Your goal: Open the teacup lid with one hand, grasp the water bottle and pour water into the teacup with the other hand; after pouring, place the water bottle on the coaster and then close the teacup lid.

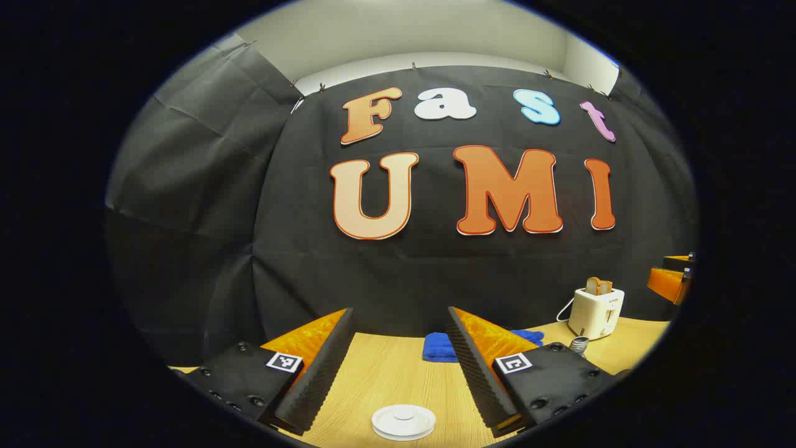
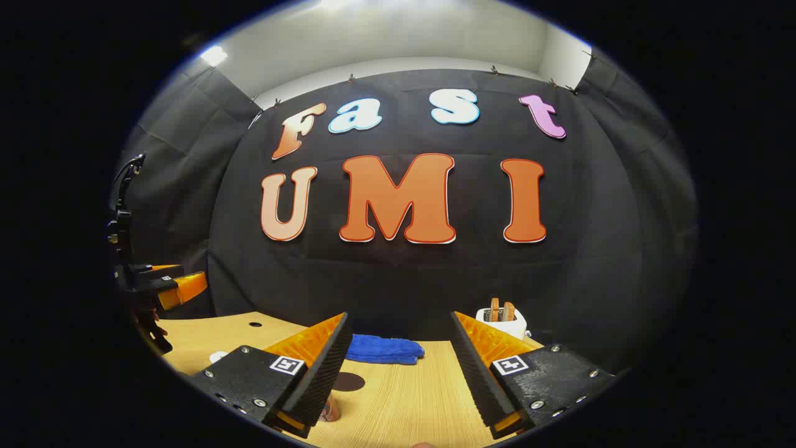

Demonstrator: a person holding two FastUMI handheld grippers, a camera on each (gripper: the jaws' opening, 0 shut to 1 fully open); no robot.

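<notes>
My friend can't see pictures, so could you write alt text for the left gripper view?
An open two-finger gripper hovers above a white round teacup lid on a wooden table. Behind it lie a folded blue cloth and, to the right, a white toaster holding toast, before a black cloth wall.

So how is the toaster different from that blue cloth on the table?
The toaster is white, boxy and stands upright; the blue cloth is soft, flat and crumpled. The toaster has bread slices sticking out of its top and a cord at its side; the blue cloth holds nothing. Both rest on the wooden table, near the black back wall.
</notes>
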